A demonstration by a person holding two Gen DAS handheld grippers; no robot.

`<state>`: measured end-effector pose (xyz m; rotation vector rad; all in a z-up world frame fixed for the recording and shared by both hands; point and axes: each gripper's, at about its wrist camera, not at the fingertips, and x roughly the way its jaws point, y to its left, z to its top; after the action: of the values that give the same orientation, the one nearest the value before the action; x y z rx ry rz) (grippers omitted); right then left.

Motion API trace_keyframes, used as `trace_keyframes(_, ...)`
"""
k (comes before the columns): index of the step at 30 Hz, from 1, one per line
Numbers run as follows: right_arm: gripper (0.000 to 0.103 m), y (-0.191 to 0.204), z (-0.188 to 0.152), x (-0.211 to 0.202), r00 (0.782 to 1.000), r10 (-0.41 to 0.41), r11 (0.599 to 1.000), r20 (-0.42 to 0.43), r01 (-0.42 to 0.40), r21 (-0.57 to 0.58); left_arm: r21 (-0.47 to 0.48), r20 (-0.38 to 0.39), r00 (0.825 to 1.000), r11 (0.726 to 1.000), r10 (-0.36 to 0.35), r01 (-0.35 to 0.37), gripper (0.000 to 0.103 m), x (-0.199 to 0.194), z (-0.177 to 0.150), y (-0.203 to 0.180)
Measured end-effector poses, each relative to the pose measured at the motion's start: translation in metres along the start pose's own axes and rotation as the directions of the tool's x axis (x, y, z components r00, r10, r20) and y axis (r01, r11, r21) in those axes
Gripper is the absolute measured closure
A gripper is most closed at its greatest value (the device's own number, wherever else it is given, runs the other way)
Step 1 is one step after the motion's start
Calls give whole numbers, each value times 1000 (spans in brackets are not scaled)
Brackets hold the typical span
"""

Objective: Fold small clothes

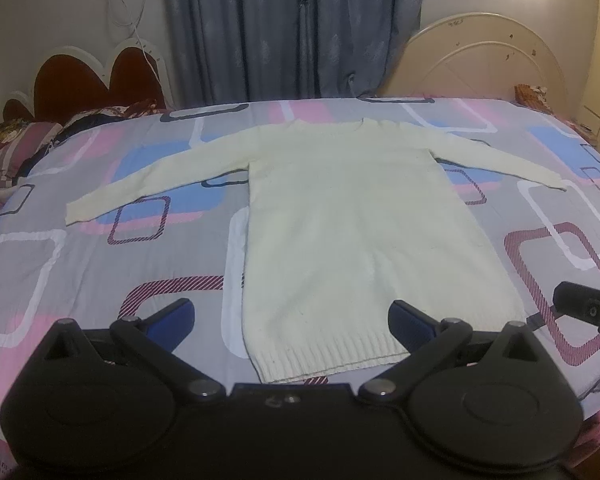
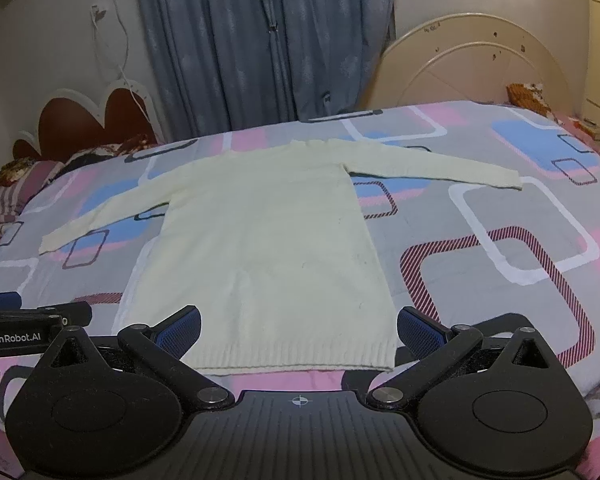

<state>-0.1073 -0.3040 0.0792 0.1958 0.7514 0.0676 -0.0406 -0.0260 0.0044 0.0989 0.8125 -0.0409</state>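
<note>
A cream knitted sweater [image 1: 340,220] [image 2: 268,232] lies flat on the bed, neck far, ribbed hem near, both sleeves spread out to the sides. My left gripper [image 1: 292,322] hovers open just above the hem, blue pads wide apart with nothing between them. My right gripper [image 2: 299,330] is also open over the hem, empty. Each gripper's edge shows in the other's view: the right gripper [image 1: 588,308] at the right, the left gripper [image 2: 32,320] at the left.
The bed cover [image 1: 100,272] [image 2: 500,280] is grey with pink, blue and white squares. Pillows [image 1: 16,148] lie at the far left by a dark red headboard [image 1: 92,80]. A cream headboard [image 2: 472,64] stands at the far right. Blue curtains [image 2: 260,40] hang behind.
</note>
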Motion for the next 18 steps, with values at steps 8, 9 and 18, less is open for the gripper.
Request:
trace_keyframes(8, 0, -4, 5, 9, 1000, -9, 1000, 7, 9, -7, 1, 3, 1000, 1000, 12, -12, 0, 11, 5, -2)
trace_keyframes(9, 0, -4, 6, 10, 1000, -9, 1000, 10, 9, -8, 1, 2, 1000, 1000, 12, -12, 0, 13, 6, -2)
trace_keyframes(18, 0, -14, 19, 28, 1000, -11, 1000, 19, 11, -9, -21, -9, 1000, 1000, 20, -20, 0, 33, 16, -2)
